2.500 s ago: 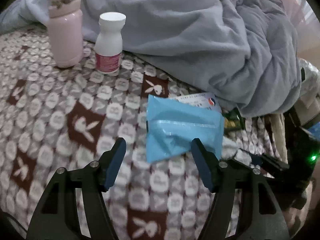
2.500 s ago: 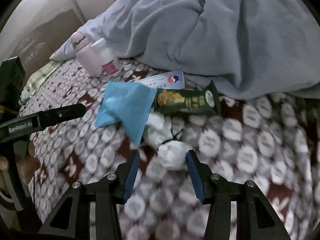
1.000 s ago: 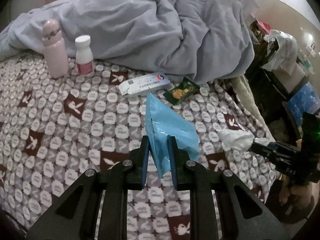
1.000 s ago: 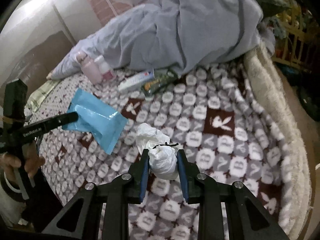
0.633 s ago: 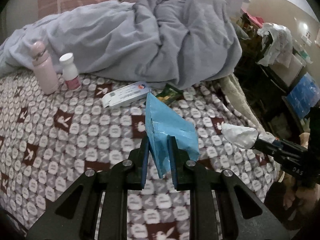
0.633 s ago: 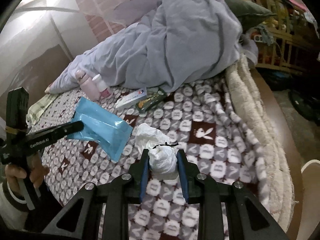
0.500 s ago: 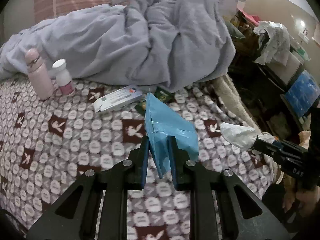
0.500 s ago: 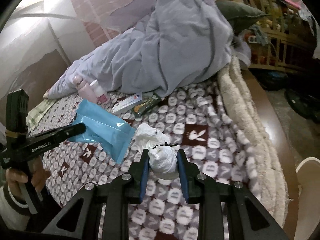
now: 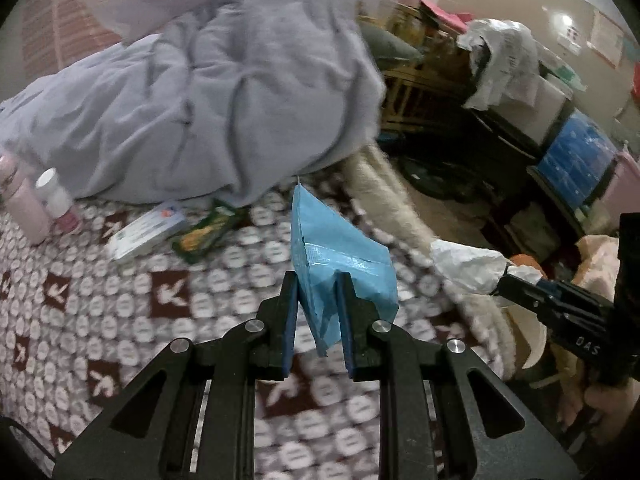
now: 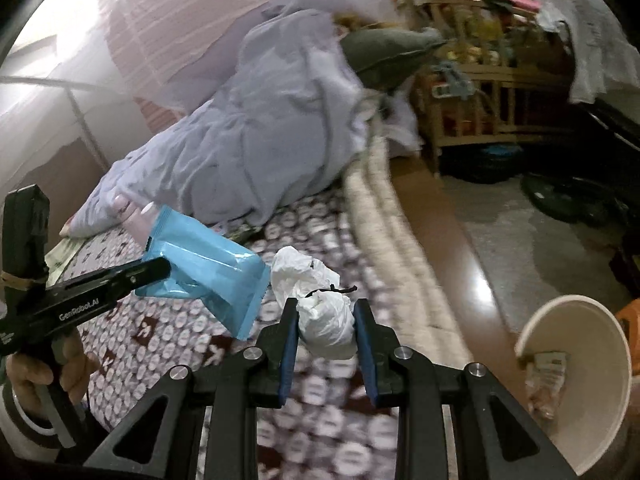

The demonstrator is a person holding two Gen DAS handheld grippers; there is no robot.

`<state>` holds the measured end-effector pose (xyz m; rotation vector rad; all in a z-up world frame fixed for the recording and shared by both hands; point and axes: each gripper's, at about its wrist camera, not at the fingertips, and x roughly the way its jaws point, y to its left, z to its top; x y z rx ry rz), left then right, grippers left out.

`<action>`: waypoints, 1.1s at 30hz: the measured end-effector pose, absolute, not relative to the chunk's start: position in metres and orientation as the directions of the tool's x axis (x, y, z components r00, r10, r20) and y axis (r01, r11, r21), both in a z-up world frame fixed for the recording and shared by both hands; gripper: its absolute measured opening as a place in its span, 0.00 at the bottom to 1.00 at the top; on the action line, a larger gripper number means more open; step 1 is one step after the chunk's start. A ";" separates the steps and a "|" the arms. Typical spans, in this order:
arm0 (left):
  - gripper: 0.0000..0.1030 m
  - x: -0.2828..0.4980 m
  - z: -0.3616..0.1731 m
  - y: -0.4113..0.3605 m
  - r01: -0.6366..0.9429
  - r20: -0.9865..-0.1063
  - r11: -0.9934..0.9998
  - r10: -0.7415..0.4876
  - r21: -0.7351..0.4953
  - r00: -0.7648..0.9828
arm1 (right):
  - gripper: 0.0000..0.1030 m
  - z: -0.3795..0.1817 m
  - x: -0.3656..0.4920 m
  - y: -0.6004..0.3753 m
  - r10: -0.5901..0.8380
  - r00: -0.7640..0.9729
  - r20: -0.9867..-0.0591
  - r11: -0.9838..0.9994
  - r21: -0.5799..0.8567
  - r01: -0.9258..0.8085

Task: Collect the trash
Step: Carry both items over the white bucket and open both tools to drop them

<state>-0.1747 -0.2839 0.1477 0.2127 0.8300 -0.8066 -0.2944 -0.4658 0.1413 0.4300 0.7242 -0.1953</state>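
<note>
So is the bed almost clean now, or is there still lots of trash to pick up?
About halfway. In hand: the left gripper is shut on the blue packet, and the right gripper is shut on the white knotted bag. The cream bin beside the bed already holds some scraps. Left on the blanket: a green snack wrapper and a white box, if that is trash.

Blue foil pouch (image 9: 340, 264), crumpled, pinched by one edge, held upright above the patterned bed. White tied plastic bag (image 10: 326, 320), knotted with a dark string, wadded, clamped and lifted. Green snack wrapper (image 9: 204, 232) lying flat on the bed.
</note>
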 end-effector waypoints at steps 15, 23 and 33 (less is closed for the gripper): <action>0.16 -0.229 0.150 -0.383 0.821 -0.721 0.544 -0.638 -0.172 0.271 | 0.25 0.134 -0.371 -0.541 -0.169 0.709 -0.685 0.805 0.319 0.500; 0.16 -0.263 0.140 -0.432 0.865 -0.727 0.464 -0.659 -0.190 0.194 | 0.25 0.124 -0.409 -0.575 -0.242 0.663 -0.708 0.739 0.308 0.598; 0.16 -0.292 0.119 -0.480 0.889 -0.754 0.411 -0.645 -0.204 0.125 | 0.25 0.106 -0.447 -0.611 -0.300 0.608 -0.735 0.654 0.306 0.692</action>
